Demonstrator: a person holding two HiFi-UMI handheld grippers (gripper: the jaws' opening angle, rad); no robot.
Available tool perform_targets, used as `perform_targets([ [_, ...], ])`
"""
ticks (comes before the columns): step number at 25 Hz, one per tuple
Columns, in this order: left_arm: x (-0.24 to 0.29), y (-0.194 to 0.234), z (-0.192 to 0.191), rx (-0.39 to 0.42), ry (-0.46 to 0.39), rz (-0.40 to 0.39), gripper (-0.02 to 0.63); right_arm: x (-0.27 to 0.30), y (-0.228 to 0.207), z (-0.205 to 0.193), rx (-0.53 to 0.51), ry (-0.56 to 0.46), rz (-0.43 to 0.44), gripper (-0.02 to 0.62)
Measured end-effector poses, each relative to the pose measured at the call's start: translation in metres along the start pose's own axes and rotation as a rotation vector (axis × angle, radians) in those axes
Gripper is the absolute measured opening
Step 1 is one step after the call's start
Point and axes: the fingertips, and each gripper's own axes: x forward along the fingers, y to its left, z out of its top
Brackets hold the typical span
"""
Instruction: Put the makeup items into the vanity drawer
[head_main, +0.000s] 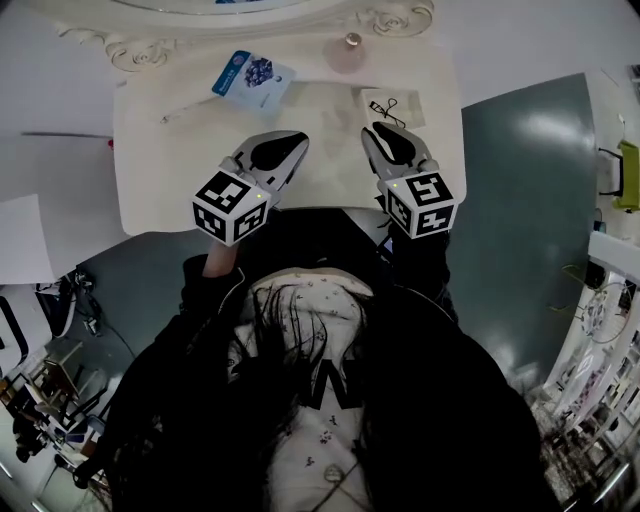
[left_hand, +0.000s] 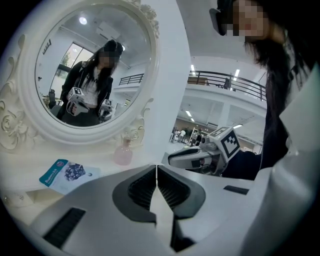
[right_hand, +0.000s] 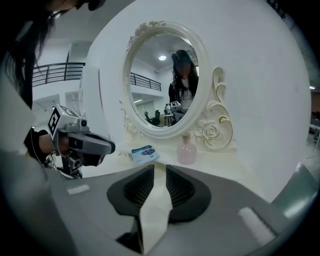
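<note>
Head view: the person stands at the near edge of the white surface with both forearms drawn in close to the body. The 2 grippers are held side by side above the near half of the surface, pointing away toward the mirror. The left gripper angles slightly right and the right gripper slightly left. The makeup items lie beyond them: a blue-and-white sachet at far left of centre, a thin stick to its left, a pink bottle at the far edge, and a clear packet just beyond the right gripper's tips.

Left gripper view: the left gripper has its jaws together, tips meeting, with nothing between them. Past them are the sachet, the bottle and the oval mirror. The right gripper floats at the right.

Right gripper view: the right gripper shows its jaws narrowly apart, only bare surface visible through the gap. The sachet and bottle sit below the mirror, and the left gripper is at the left.
</note>
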Motion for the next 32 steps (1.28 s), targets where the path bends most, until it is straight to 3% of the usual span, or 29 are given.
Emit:
perform_targets([
  [6, 0.002, -0.035, -0.009, 0.022, -0.002, -0.003, 0.0, -0.027, 0.033, -0.011, 0.04, -0.047, 0.051, 0.081],
  [13, -0.003, -0.062, -0.034, 0.019, 0.052, 0.016, 0.0, -0.049, 0.051, -0.042, 0.087, -0.049, 0.081, 0.081],
  [24, -0.033, -0.065, -0.054, 0.005, 0.083, 0.057, 0.0, -0.054, 0.061, -0.044, 0.075, -0.074, 0.04, 0.058],
  [32, -0.085, -0.046, -0.062, -0.005, 0.044, 0.049, 0.0, -0.033, 0.127, -0.031, 0.016, -0.072, 0.075, 0.058],
])
